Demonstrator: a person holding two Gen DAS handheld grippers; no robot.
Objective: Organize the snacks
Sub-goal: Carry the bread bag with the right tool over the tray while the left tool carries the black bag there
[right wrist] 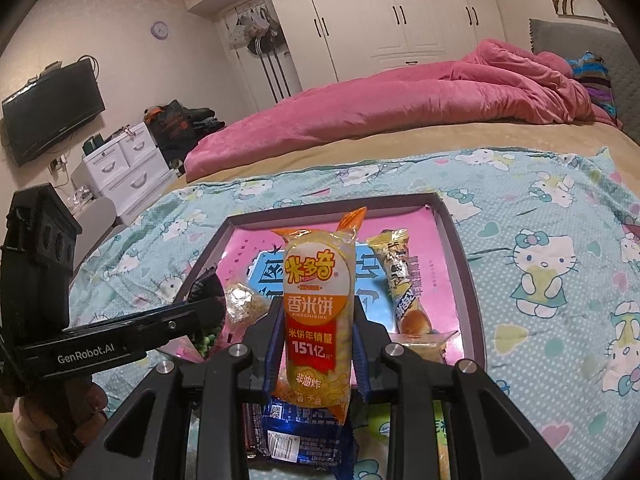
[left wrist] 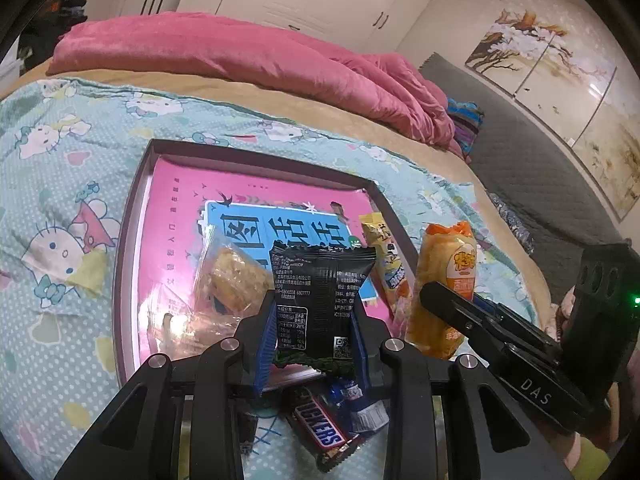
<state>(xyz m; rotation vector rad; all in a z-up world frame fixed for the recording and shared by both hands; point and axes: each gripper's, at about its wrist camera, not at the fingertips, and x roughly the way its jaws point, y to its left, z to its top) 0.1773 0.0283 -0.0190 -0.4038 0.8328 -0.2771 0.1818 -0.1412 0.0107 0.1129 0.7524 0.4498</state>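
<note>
Left gripper (left wrist: 314, 336): jaws nearly closed on a black snack packet (left wrist: 322, 292), held upright above the near edge of the shallow box (left wrist: 132, 208). Right gripper (right wrist: 316, 342): jaws likewise drawn in on a yellow rice-cracker pack (right wrist: 318, 312), also upright, over the same near edge.

The box lies on a cartoon-cat bedsheet (left wrist: 60, 184) on the bed; its floor is a pink printed sheet (left wrist: 180, 208). Inside it: a clear-wrapped biscuit (left wrist: 234, 280) just left of the black packet, and a yellow bread stick packet (right wrist: 404, 280) along the right wall.

Below the left gripper, outside the box, a Snickers bar (left wrist: 324, 434) and a blue-and-white wrapper (left wrist: 358, 400) rest on the sheet. A blue packet (right wrist: 296, 432) lies beneath the right gripper. The two grippers stand close side by side, each crossing the other's view.

Background: pink quilt (right wrist: 420, 100), white wardrobe (right wrist: 400, 12), wall television (right wrist: 52, 110), white drawer unit (right wrist: 128, 168).
</note>
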